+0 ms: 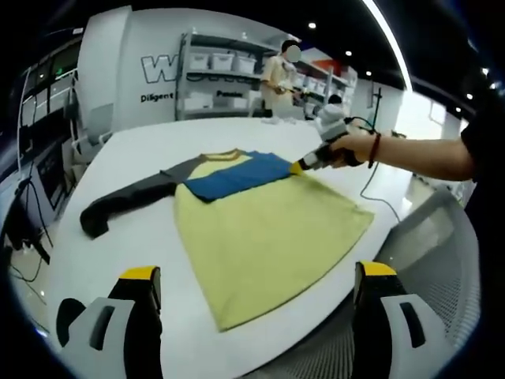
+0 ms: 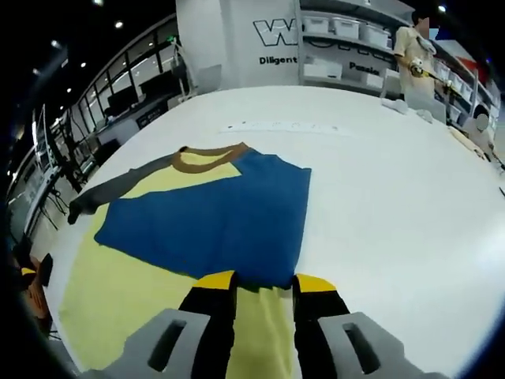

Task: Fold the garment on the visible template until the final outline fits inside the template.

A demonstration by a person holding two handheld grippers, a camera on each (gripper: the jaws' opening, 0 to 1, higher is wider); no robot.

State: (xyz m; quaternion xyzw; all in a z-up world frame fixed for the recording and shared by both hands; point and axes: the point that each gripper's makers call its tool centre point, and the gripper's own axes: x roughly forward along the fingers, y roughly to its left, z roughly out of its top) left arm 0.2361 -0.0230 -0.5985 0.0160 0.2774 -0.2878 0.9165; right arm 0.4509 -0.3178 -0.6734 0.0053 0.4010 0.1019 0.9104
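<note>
On the white desk (image 1: 118, 166) lay the garment (image 1: 268, 237), a yellow shirt spread flat with its brown collar (image 1: 223, 155) toward the far side and its hem near the desk's near edge. One grey sleeve (image 1: 126, 197) was stretched out to the side, ending close to the desk's rim. A blue panel (image 1: 237, 175) was folded across the upper part of the yellow body; in the right gripper view this blue panel (image 2: 221, 225) covered the chest area below the collar (image 2: 207, 158). The left hand-held gripper (image 1: 256, 316) was held above the near edge of the desk, jaws spread wide apart and holding nothing, with the shirt's hem lying between and beyond them. In the left gripper view, the right hand-held gripper (image 1: 301, 165) was seen at the far corner of the blue panel, gripped by the person's hand (image 1: 351, 148) with the forearm extended in from the right and a dark band at the wrist. In its own view, the right hand-held gripper (image 2: 254, 283) had its yellow-tipped jaws drawn close together at the lower edge of the blue fabric, apparently pinching it. At the shelving (image 2: 355, 47) beyond the desk stood another person (image 2: 418, 59).
</note>
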